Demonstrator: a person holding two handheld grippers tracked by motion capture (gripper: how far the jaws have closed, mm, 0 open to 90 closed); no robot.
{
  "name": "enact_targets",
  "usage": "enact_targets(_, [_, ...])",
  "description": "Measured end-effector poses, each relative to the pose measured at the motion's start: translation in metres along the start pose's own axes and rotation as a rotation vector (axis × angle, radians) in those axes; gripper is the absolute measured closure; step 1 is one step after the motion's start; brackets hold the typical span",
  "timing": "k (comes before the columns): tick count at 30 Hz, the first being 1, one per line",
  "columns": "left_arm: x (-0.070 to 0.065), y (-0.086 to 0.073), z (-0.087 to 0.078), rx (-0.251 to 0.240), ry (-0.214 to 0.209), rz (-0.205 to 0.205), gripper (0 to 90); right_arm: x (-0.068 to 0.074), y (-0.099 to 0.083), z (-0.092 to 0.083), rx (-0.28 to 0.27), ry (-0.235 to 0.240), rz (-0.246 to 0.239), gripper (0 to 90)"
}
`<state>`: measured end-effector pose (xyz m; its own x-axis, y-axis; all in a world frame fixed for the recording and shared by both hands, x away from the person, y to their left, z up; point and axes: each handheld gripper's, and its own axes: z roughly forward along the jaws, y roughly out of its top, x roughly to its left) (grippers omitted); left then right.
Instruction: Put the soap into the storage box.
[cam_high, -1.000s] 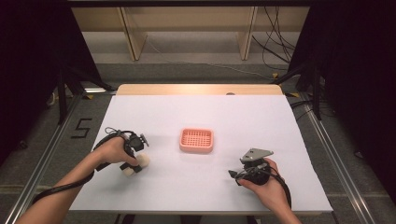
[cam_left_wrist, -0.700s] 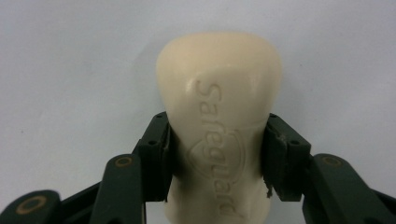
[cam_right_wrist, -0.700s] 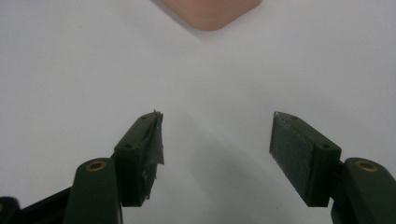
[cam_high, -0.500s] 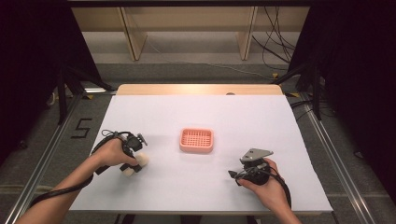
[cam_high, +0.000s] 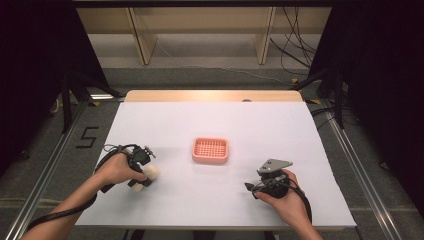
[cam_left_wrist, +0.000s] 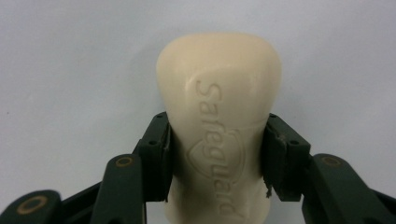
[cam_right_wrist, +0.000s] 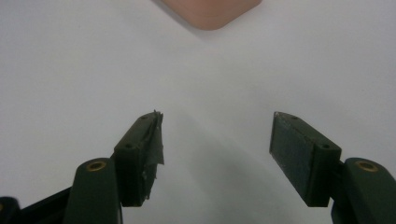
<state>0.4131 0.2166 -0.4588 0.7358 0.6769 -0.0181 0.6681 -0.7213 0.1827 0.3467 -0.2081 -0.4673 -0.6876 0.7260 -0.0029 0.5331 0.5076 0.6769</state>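
Near the bench's (cam_high: 215, 120) left edge, the left tongs (cam_left_wrist: 217, 154) clamp a cream soap bar (cam_left_wrist: 219, 107), stamped "Safeguard" in the left gripper view, while the right tongs (cam_right_wrist: 217, 154) gape empty toward the pink tray (cam_high: 210, 150).

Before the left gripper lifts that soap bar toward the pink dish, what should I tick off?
1. Left gripper closed on the soap bar: ok, both pads press its sides.
2. Grip centred: ok, the bar sits evenly between the jaws, its far end sticking out.
3. Pink soap dish empty: ok.
4. Path from bar to dish across the table: ok.
5. Right gripper out of the way: ok, open, holding nothing, resting near the front edge.
6. Bar lifted off the table: cannot tell.
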Motion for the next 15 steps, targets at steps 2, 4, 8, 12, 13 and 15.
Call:
enact_targets(2, [-0.0003, -0.0003, -0.0015, 0.007, -0.001, 0.006, 49.8, -0.0001, -0.0001, -0.0003, 0.002, 0.0, 0.001, 35.4])
enact_targets(4, [-0.001, -0.0011, -0.0018, 0.002, 0.002, 0.005, 49.8, -0.0003, -0.0001, -0.0002, 0.0, -0.003, -0.001, 35.4])
enact_targets(8, [-0.0006, -0.0019, -0.0031, -0.009, 0.005, 0.006, 49.8, -0.0001, 0.0001, -0.0006, -0.001, -0.002, 0.001, 35.4])
enact_targets(12, [-0.0021, -0.0025, -0.0063, -0.025, 0.009, 0.003, 49.8, 0.0002, 0.0007, -0.0019, -0.021, -0.009, 0.015, 35.4])
enact_targets(13, [-0.0024, -0.0027, -0.0067, -0.036, 0.006, 0.0, 49.9, -0.0007, 0.0004, -0.0018, -0.023, -0.014, 0.002, 35.4])
enact_targets(15, [-0.0032, -0.0034, -0.0063, -0.06, 0.006, -0.008, 49.8, -0.0008, 0.0005, -0.0024, -0.021, -0.013, 0.005, 35.4])
